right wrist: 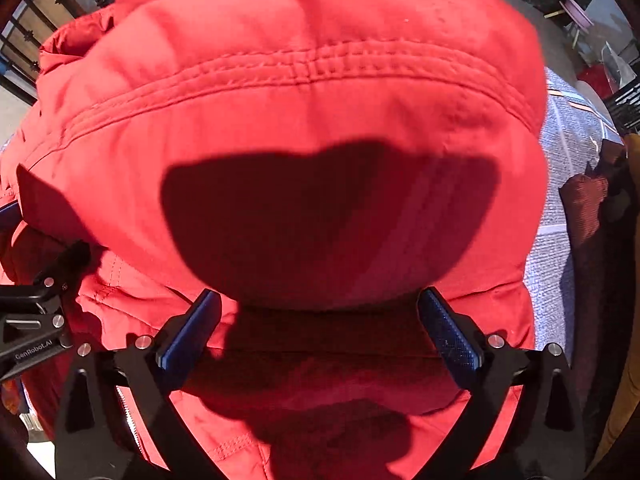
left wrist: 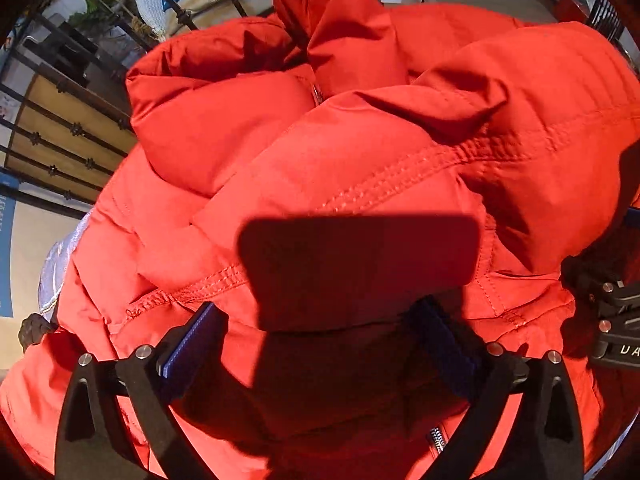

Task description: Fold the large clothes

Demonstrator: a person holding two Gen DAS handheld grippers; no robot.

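Both grippers point down at a big red puffy jacket [left wrist: 360, 152] that fills almost all of each view. Left gripper [left wrist: 316, 344] has its two blue pads [left wrist: 188, 348] spread wide apart, one on each side, and nothing is pinched between them. Red cloth lies under and between the pads, with a dark shadow on it. Whether the pads touch the cloth is hard to tell.

Right gripper [right wrist: 320, 332] looks the same. Its blue pads [right wrist: 452, 336] stand far apart, and a fat, rounded fold of the jacket bulges up just past them. The pads do not squeeze it.

Each gripper shows at the edge of the other's view, so the two are near each other. In the left wrist view the black frame of the right gripper shows at the right edge. In the right wrist view the black frame of the left gripper shows at the left edge.

The jacket lies in a bunched heap with thick stitched seams [right wrist: 304, 68] running across it. A small silver zipper [left wrist: 437, 440] peeks out low in the left view. Under the jacket is a pale blue-grey cover [right wrist: 568, 152], seen on the right side in the right view. Black metal bars [left wrist: 60, 132] stand behind the heap on the left.
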